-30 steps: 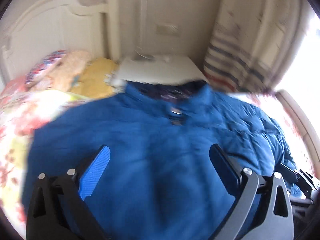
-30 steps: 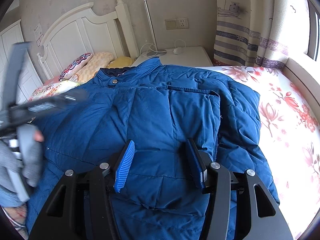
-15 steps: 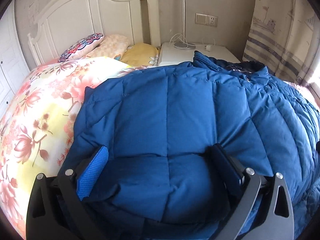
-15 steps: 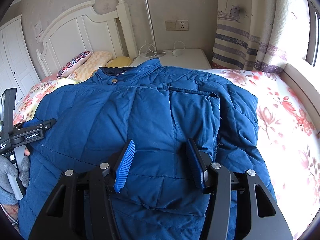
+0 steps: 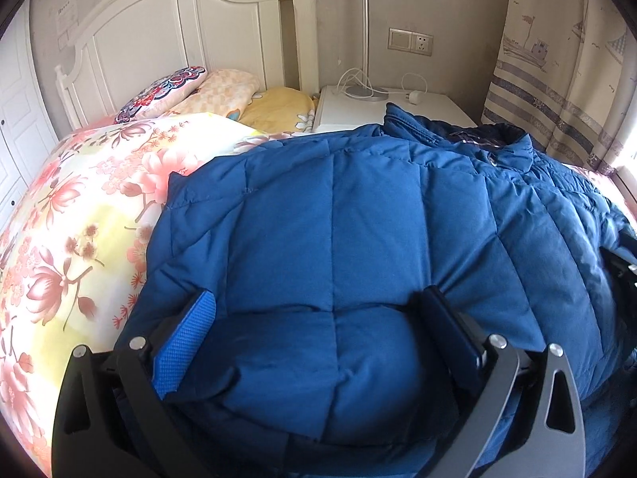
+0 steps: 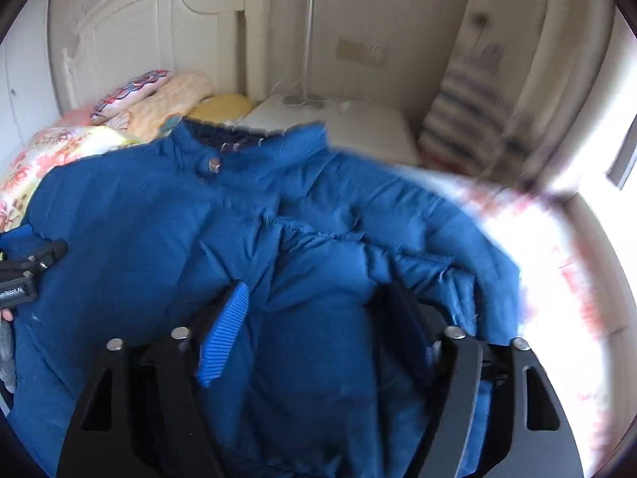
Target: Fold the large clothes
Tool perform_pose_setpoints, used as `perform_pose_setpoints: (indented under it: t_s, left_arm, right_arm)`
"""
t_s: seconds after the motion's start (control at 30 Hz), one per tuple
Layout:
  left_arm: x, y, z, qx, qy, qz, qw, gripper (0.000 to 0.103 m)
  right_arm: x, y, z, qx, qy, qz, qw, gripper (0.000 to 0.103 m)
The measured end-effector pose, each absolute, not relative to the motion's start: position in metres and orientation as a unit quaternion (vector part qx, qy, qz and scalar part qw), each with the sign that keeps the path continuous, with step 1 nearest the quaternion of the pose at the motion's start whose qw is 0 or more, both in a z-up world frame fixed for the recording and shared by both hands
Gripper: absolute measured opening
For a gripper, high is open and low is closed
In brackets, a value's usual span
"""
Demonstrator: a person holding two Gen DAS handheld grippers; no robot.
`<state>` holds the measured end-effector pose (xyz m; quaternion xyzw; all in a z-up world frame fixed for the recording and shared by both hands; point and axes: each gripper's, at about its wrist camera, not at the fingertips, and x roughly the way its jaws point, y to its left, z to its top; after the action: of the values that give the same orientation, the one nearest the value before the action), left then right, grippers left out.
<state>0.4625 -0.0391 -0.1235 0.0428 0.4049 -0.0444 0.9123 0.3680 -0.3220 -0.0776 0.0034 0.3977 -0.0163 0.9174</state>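
The blue jacket [image 5: 358, 239] lies spread on the floral bed [image 5: 79, 239], collar toward the nightstand [image 5: 358, 103], one side already folded over the body. The left gripper [image 5: 322, 310] sits wide, a puffy fold bulging between its fingers and filling the gap; whether the pads press it I cannot tell, though it looks set to pin that edge flat. The right gripper [image 6: 314, 310] is opening with cloth still between its jaws, likely letting go of the panel it had carried. Compared with half a second ago the right view has swung and blurred, its jaws stand wider, and the fabric there is rumpled; the left view has barely shifted
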Motion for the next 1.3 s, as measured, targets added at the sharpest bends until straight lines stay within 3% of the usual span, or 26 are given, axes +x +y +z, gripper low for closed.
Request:
perform_pose_setpoints:
  t_s: [0.27,0.4,0.83,1.03,1.2,1.3]
  left_arm:
    - [0.462,-0.040,-0.124,0.044,0.404,-0.044,0.912,0.101]
    - [0.463,-0.040,-0.124,0.043,0.404,-0.045,0.913,0.101]
    - [0.458,-0.036,-0.119,0.041,0.399,-0.037,0.915,0.101]
    - [0.386,-0.052,-0.084,0.032,0.375,-0.068,0.924,0.101]
    - [0.360,-0.093,-0.130,0.131,0.430,-0.084,0.889,0.101]
    - [0.365,-0.084,-0.130,0.101,0.446,-0.085,0.885,0.101]
  right_arm:
    - [0.325,-0.305,-0.044,-0.017,0.333,-0.036,0.942,0.070]
    - [0.338,-0.300,-0.081,-0.035,0.404,-0.010,0.914,0.078]
    - [0.342,-0.312,-0.082,-0.005,0.410,0.011,0.912,0.082]
    - [0.287,-0.296,-0.046,-0.009,0.393,0.008,0.920,0.079]
    - [0.267,-0.269,-0.093,-0.073,0.456,0.020,0.887,0.079]
    - [0.263,-0.278,-0.088,-0.048,0.462,0.016,0.885,0.079]
